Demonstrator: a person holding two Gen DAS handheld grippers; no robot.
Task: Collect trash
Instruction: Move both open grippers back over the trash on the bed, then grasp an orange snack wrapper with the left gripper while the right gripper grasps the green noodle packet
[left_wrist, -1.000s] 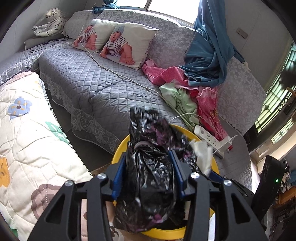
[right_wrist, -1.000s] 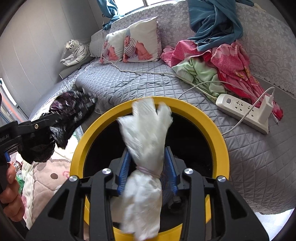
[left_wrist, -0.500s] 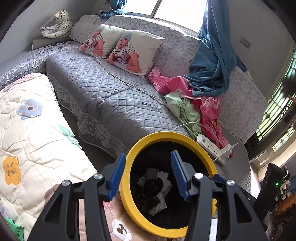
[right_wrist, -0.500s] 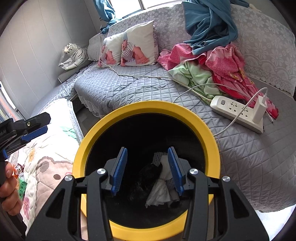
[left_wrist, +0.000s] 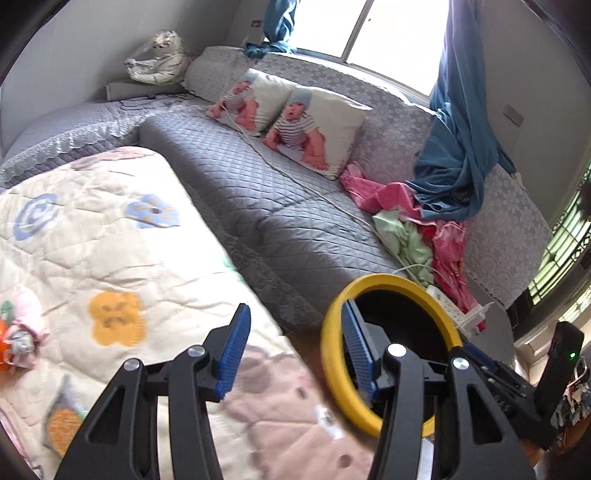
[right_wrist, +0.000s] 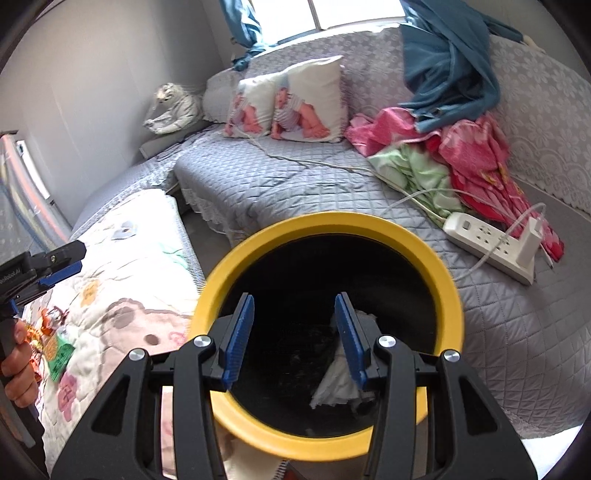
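Note:
A black bin with a yellow rim (right_wrist: 452, 295) stands in front of the grey sofa; it also shows at the right of the left wrist view (left_wrist: 332, 369). A white bag (right_wrist: 338, 380) and a dark bag lie inside the bin. My right gripper (right_wrist: 295, 332) is open and empty over the bin's mouth. My left gripper (left_wrist: 291, 350) is open and empty, left of the bin, over the floral quilt (left_wrist: 92, 240). Small colourful wrappers (right_wrist: 55, 343) lie on the quilt near the left hand.
The grey quilted sofa (right_wrist: 295, 184) carries two baby-print pillows (right_wrist: 295, 99), a pile of pink and green clothes (right_wrist: 461, 155), a blue cloth (right_wrist: 450, 62), and a white power strip (right_wrist: 491, 243) with cables. A toy tiger (left_wrist: 159, 59) sits at the far corner.
Both grippers opened and dropped their bags, black from the left and white from the right, into the bin. The left gripper then swung left over the quilt.

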